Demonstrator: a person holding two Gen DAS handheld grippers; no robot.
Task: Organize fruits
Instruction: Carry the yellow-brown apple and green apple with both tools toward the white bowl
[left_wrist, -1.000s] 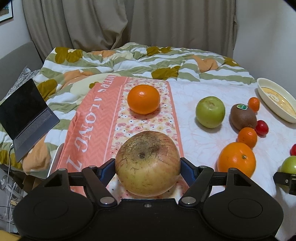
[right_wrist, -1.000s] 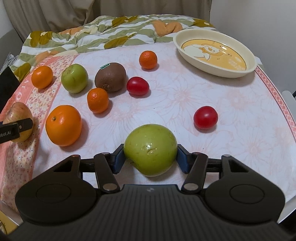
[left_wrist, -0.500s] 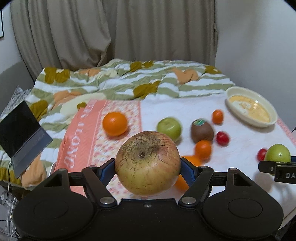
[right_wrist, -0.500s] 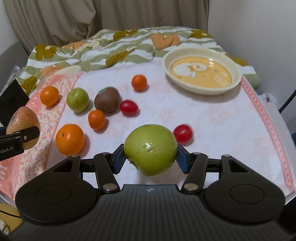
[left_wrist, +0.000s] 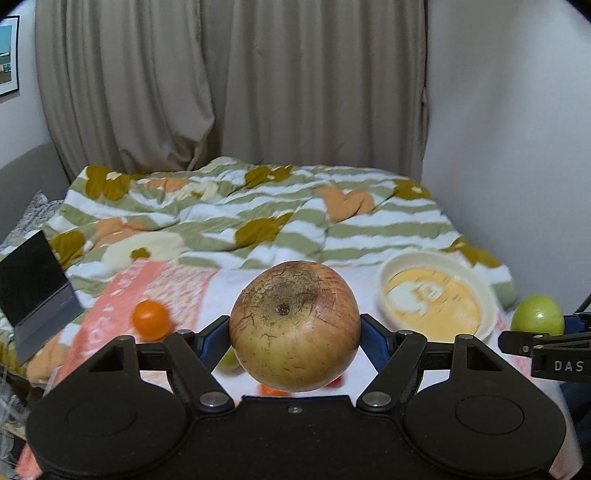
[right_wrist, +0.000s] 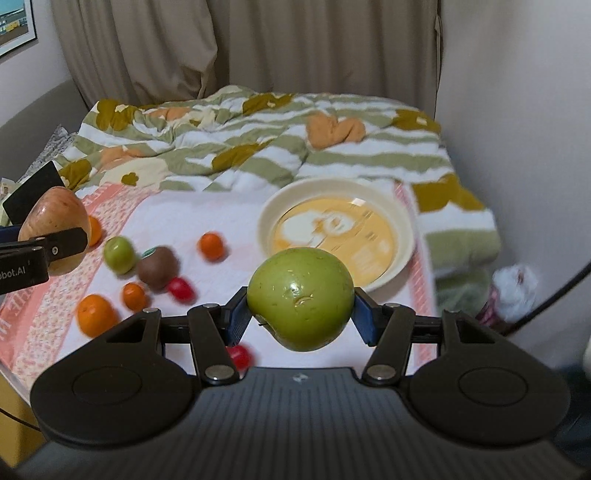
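Two apples were held off the table, one per gripper. Left gripper (left_wrist: 294, 332) was clamped on the russet apple (left_wrist: 294, 326), blue pads pressing its left and right sides; its stem pit faced the camera and slightly up, so the core axis ran roughly along the fingers, tilted. Right gripper (right_wrist: 300, 314) was clamped on the green apple (right_wrist: 300, 298) the same way, pads on both flanks; a dimple and scuffs faced the camera, bottom notch low on the left. Both apples near round, no clear long axis. Both hung above the pink-and-white cloth (right_wrist: 207, 218), the green one in front of the cream bowl (right_wrist: 404, 236), not inside it. In the left view the bowl (left_wrist: 487, 306) sat right of the russet apple, with the green apple (left_wrist: 537, 314) at the far right edge.

On the cloth, blurred: kiwi (right_wrist: 158, 272), small green apple (right_wrist: 119, 254), large orange (right_wrist: 95, 314), two small oranges (right_wrist: 133, 296) (right_wrist: 211, 245), red tomatoes (right_wrist: 180, 288) (right_wrist: 240, 356). Another orange (left_wrist: 151, 319) lay on the pink band at the left. Striped quilt (left_wrist: 258, 221) was bunched behind, curtains (left_wrist: 236, 81) beyond, dark laptop (left_wrist: 33, 280) at left.
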